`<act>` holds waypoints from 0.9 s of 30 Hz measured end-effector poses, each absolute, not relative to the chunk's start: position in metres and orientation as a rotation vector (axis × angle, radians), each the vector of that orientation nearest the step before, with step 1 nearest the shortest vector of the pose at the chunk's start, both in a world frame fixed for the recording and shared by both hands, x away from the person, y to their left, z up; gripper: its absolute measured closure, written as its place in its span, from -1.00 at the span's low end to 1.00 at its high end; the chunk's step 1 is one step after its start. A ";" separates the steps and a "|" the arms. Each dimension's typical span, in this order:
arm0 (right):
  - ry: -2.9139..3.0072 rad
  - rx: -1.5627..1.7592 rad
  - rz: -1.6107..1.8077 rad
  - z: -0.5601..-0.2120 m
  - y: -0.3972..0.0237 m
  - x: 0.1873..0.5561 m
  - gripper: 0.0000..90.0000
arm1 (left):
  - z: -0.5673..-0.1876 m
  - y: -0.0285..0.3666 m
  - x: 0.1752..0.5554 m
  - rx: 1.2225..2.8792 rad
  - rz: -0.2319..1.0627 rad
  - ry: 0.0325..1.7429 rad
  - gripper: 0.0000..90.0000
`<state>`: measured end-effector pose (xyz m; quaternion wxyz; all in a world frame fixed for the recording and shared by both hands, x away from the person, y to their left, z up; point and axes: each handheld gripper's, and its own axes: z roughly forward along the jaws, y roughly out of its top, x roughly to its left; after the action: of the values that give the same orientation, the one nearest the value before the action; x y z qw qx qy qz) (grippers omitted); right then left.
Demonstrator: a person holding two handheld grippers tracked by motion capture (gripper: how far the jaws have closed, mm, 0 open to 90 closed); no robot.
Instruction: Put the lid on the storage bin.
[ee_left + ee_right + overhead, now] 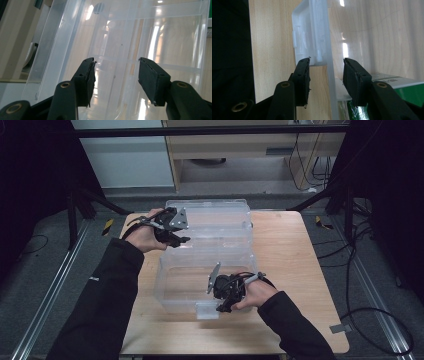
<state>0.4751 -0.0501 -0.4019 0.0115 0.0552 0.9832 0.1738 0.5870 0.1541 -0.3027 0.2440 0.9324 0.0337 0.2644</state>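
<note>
A clear plastic storage box stands on the wooden table with its clear lid swung back behind it. My left gripper hovers at the lid's left side, jaws apart. In the left gripper view the left gripper faces the lid with nothing pressed between its pads. My right gripper is at the box's front wall beside the white latch. In the right gripper view the right gripper straddles the front wall without touching it, the latch just beyond.
A green and white package lies inside the box near the front wall. Bare tabletop extends to the right of the box. Beyond the table are a floor with cables and dark stand legs.
</note>
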 end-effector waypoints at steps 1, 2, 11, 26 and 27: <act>3.066 0.173 0.540 -0.402 -0.050 0.475 0.27 | -0.303 0.153 0.587 2.552 0.725 0.089 0.05; 3.066 0.177 0.538 -0.402 -0.050 0.475 0.27 | -0.304 0.152 0.587 2.562 0.733 0.083 0.07; 3.065 0.174 0.542 -0.402 -0.050 0.475 0.27 | -0.310 0.144 0.588 2.622 0.752 0.050 0.14; 3.063 0.189 0.539 -0.402 -0.050 0.475 0.27 | -0.318 0.139 0.593 2.673 0.740 0.051 0.43; 3.063 0.190 0.538 -0.402 -0.050 0.474 0.27 | -0.318 0.139 0.593 2.672 0.747 0.040 0.45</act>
<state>0.4745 -0.0497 -0.4019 0.0129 0.0611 0.9830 0.1727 0.5933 0.1391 -0.3178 0.1822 0.9468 0.0141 0.2647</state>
